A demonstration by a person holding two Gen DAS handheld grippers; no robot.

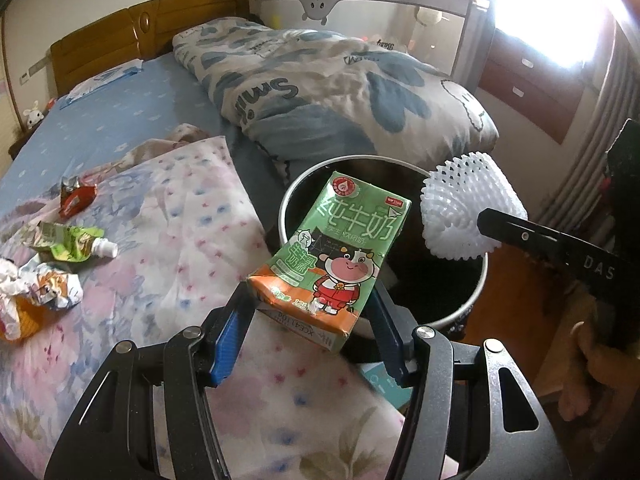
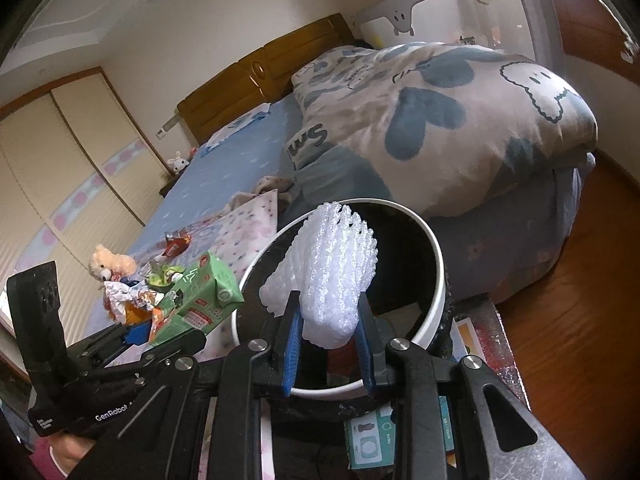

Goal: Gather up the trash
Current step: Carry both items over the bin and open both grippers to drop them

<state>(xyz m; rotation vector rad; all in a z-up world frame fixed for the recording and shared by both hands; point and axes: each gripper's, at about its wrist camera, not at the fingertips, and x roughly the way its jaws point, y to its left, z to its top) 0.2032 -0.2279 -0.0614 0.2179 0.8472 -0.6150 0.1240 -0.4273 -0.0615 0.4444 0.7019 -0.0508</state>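
My left gripper is shut on a green milk carton and holds it tilted over the near rim of a round white-rimmed bin with a dark inside. My right gripper is shut on a white foam fruit net and holds it above the bin's opening. The net also shows in the left wrist view, at the bin's right rim. More trash lies on the bed: a red wrapper, a green spout pouch and crumpled wrappers.
The bin stands beside a bed with a floral cover, a blue sheet and a folded patterned duvet. A small teddy bear sits on the bed. Wooden floor lies to the right, boxes under the bin.
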